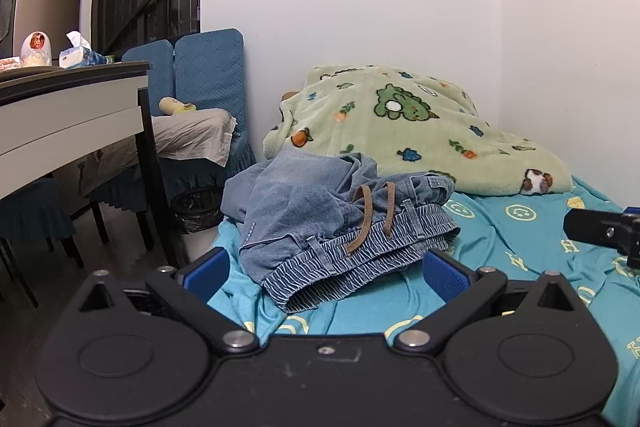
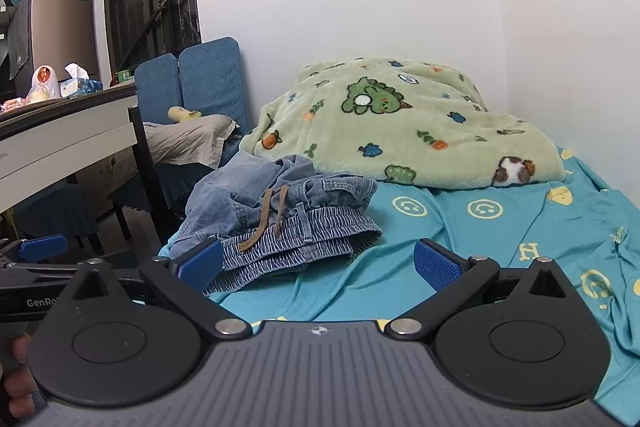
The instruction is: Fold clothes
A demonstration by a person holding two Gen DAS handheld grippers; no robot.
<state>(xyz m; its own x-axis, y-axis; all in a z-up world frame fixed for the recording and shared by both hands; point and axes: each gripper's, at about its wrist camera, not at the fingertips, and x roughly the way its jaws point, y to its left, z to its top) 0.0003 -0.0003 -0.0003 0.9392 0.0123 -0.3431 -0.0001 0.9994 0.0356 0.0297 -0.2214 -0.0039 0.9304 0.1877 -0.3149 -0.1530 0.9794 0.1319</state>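
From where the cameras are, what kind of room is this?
Most likely a small bedroom that also serves as a living space. A bed with a teal sheet fills the corner, with a fleece blanket and crumpled denim shorts on it. A desk stands right beside it.

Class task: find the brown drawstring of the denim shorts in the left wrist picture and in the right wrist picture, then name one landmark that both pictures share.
Left wrist view: the brown drawstring hangs over the striped waistband of the denim shorts, just right of centre.
Right wrist view: the brown drawstring lies left of centre, above the left blue finger pad.
Shared landmark: the green dinosaur blanket behind the shorts.
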